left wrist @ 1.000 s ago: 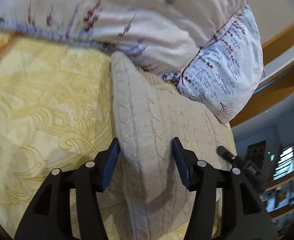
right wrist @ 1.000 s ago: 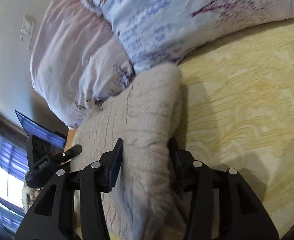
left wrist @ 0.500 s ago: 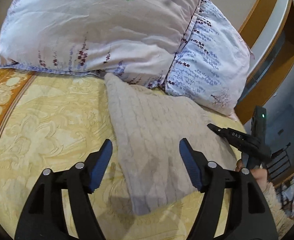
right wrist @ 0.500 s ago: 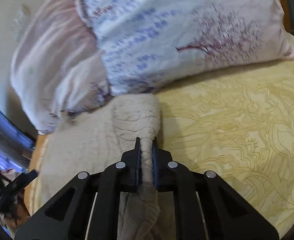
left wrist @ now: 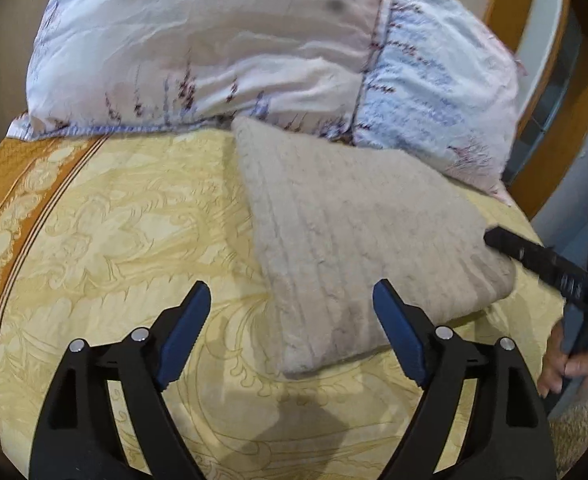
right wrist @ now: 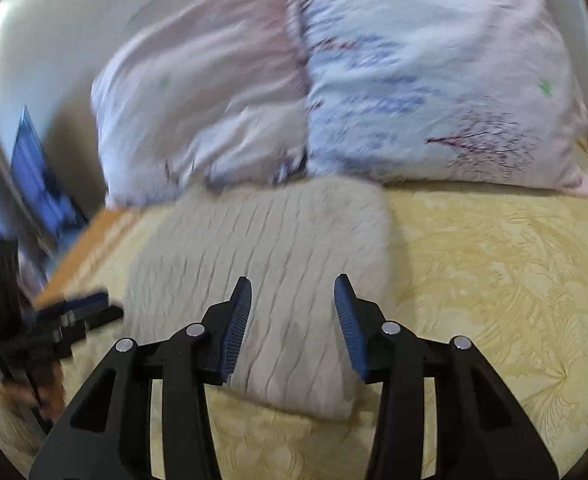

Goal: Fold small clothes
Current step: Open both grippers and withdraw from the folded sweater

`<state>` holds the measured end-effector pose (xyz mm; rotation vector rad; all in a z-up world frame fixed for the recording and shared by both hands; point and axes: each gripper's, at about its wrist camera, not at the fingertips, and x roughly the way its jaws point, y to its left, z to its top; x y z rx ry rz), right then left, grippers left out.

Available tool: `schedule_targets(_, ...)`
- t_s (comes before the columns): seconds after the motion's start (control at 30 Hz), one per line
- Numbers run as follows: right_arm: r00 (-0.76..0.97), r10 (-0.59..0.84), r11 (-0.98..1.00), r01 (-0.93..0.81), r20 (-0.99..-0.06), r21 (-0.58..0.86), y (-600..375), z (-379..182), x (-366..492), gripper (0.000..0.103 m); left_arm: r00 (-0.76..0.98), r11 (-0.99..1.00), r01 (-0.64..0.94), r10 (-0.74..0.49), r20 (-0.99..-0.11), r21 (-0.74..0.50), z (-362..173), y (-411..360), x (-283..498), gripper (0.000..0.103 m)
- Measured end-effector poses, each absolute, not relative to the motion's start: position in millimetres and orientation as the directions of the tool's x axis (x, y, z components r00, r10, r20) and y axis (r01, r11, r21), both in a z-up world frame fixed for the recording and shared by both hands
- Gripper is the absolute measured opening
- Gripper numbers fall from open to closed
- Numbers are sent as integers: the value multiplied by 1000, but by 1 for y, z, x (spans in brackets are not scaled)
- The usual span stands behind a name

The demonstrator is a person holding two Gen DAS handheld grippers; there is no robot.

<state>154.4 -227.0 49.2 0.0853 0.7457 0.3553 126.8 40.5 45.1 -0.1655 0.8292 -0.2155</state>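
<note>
A folded beige knit garment (left wrist: 358,236) lies flat on the yellow bedspread (left wrist: 125,240), its far edge against the pillows. My left gripper (left wrist: 291,312) hovers above the garment's near left corner, its jaws opening wide, with nothing pressed between the pads. In the right wrist view the same garment (right wrist: 261,248) lies below my right gripper (right wrist: 291,300), whose jaws are opening too, clear of the cloth. The right gripper's black fingers (left wrist: 534,256) show at the right edge of the left wrist view, held by a hand (left wrist: 566,360).
Two floral pillows (left wrist: 221,52) (right wrist: 414,80) lean at the head of the bed behind the garment. An orange patterned border (left wrist: 9,208) runs along the bedspread's left side. A wooden headboard (left wrist: 550,132) stands at the right.
Both grippers have drawn back from the garment. The right one, shut on a pinch of the knit half a second ago, has let go and opened. The left jaws have spread wider.
</note>
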Motion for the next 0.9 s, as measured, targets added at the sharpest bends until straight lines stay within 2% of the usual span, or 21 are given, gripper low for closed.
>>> schedule_targets(0.07, 650, 277, 957, -253, -708, 142, -221, 32, 161, 46, 645, 970, 100, -234, -727, -223, 39, 41, 130, 83)
schedule_targets(0.2, 695, 193, 969, -244, -693, 26, -205, 31, 157, 46, 624, 972, 71, -219, -750, -225, 28, 42, 133, 83)
schedule_targets(0.23, 706, 193, 971, -239, -681, 28, -205, 35, 153, 50, 625, 971, 72, -223, -748, -229, 28, 43, 132, 83)
schedule_targets(0.27, 714, 208, 970, -238, -669, 48, -208, 38, 149, 61, 629, 970, 76, -226, -744, -230, 29, 43, 129, 83)
schedule_targets(0.3, 723, 221, 970, -233, -655, 71, -213, 41, 144, 67, 638, 971, 81, -224, -737, -225, 31, 43, 125, 84)
schedule_targets(0.37, 755, 212, 976, -195, -620, 95, -226, 48, 133, 86, 656, 974, 90, -215, -723, -207, 35, 43, 116, 90)
schedule_targets(0.43, 768, 202, 979, -174, -608, 105, -231, 51, 127, 88, 670, 976, 94, -207, -713, -196, 38, 43, 106, 98)
schedule_targets(0.5, 764, 191, 982, -147, -616, 122, -239, 49, 123, 90, 677, 976, 99, -207, -707, -192, 38, 40, 95, 100)
schedule_targets(0.57, 759, 181, 983, -126, -626, 132, -241, 44, 117, 97, 670, 977, 98, -205, -714, -188, 37, 36, 89, 101)
schedule_targets(0.77, 738, 137, 991, -100, -660, 94, -234, 33, 101, 101, 626, 982, 88, -184, -758, -165, 25, 20, 84, 101)
schedule_targets(0.9, 701, 133, 991, -94, -701, 94, -226, 24, 102, 101, 603, 993, 77, -118, -789, -90, 16, 9, 86, 101)
